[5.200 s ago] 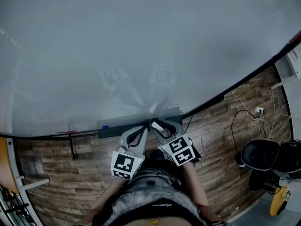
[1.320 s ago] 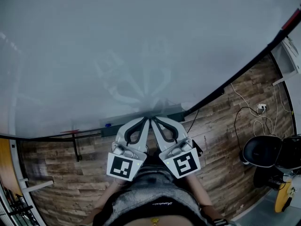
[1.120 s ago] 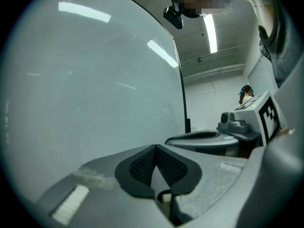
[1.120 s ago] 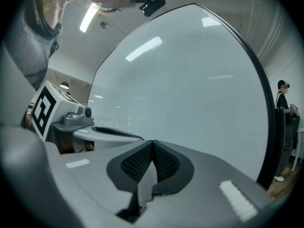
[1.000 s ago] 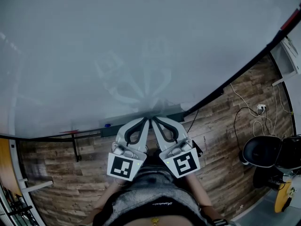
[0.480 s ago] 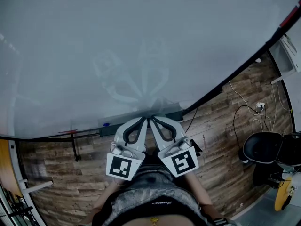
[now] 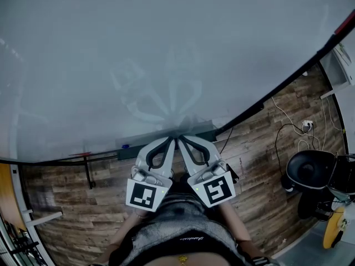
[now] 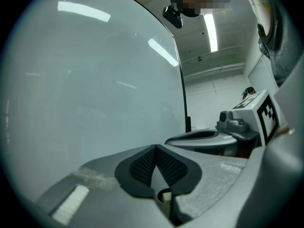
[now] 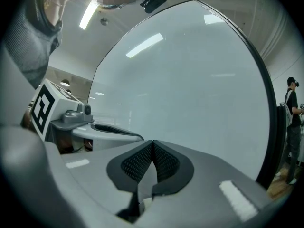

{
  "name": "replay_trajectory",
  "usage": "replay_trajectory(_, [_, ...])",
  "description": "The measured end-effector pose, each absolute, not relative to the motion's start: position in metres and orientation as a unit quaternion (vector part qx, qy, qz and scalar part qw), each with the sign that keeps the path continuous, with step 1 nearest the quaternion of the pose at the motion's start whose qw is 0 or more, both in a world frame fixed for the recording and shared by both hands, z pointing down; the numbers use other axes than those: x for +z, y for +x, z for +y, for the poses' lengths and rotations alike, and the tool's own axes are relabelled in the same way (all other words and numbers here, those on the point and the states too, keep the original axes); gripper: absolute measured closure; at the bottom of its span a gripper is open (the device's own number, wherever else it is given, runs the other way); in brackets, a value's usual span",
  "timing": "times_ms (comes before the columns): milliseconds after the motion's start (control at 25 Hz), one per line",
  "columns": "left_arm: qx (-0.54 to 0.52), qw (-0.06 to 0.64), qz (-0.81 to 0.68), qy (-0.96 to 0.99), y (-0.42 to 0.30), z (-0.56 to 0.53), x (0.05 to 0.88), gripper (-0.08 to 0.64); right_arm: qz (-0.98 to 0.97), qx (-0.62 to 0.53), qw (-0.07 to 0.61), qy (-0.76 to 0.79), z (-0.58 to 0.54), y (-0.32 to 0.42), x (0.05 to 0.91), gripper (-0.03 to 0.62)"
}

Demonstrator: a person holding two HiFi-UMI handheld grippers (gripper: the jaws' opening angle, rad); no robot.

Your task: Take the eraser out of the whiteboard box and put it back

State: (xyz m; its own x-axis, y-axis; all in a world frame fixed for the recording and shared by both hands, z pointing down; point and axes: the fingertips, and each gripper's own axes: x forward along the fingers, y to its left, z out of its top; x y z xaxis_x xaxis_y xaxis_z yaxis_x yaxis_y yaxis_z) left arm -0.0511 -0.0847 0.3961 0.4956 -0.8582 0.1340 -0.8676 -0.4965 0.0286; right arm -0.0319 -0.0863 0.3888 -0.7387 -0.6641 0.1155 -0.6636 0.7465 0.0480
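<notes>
The whiteboard fills the upper head view. Its dark box runs along the board's lower edge. My left gripper and right gripper lie side by side, tips almost touching, right at the box. Both are shut with nothing between their pads. In the left gripper view the left gripper points at the bare board, with the right gripper beside it. The right gripper view shows the right gripper shut the same way, the left gripper at its side. No eraser shows in any view.
A small blue thing sits at the box's left end. A black stand bar rises from the wooden floor. A black chair, cables and a wall socket are at the right. A person stands beyond the board's right edge.
About five seconds ago the right gripper held a white thing over the box; now its jaws are empty. Over the last second neither gripper has moved.
</notes>
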Motion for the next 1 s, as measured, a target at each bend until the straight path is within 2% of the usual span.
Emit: replay_trajectory(1000, [0.05,0.056,-0.496,0.865,-0.0533,-0.0925,0.4014,0.56,-0.93,0.004,0.071,0.36,-0.0948,-0.033,0.3956,0.591])
